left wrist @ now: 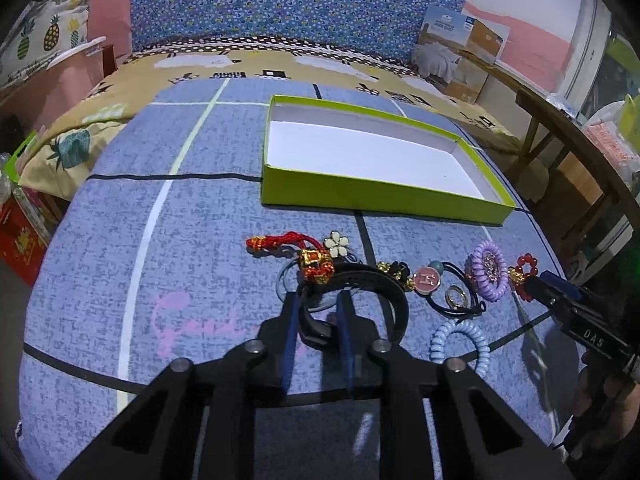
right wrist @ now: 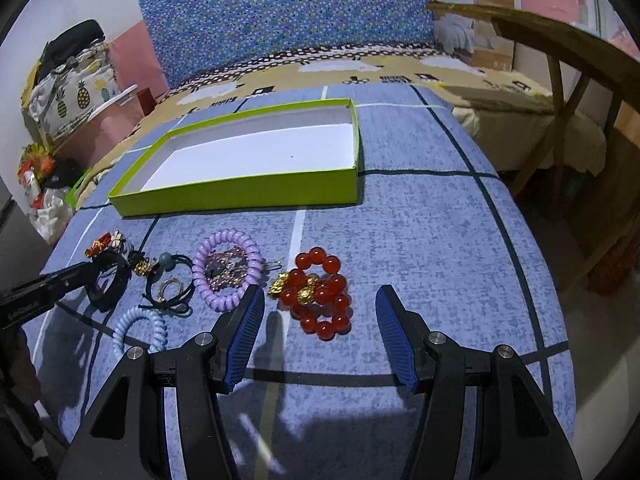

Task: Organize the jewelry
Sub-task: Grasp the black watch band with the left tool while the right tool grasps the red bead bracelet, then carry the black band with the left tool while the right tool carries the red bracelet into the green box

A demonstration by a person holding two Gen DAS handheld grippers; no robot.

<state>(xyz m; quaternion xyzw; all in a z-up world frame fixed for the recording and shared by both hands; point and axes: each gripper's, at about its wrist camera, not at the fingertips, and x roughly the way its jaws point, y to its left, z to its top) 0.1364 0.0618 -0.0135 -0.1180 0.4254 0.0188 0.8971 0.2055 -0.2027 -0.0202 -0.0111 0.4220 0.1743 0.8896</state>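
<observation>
My left gripper is shut on a black band, low over the blue cloth; it also shows at the left of the right wrist view. My right gripper is open and empty, its jaws either side of a red bead bracelet with gold charms. A row of jewelry lies on the cloth: a red knot charm, a white flower clip, a pink round charm, a purple coil tie and a light blue coil tie. The green box beyond is empty.
The blue cloth covers a table in front of a bed. A wooden chair stands at the right. Cardboard boxes sit at the back right, bags and clutter on the floor at the left.
</observation>
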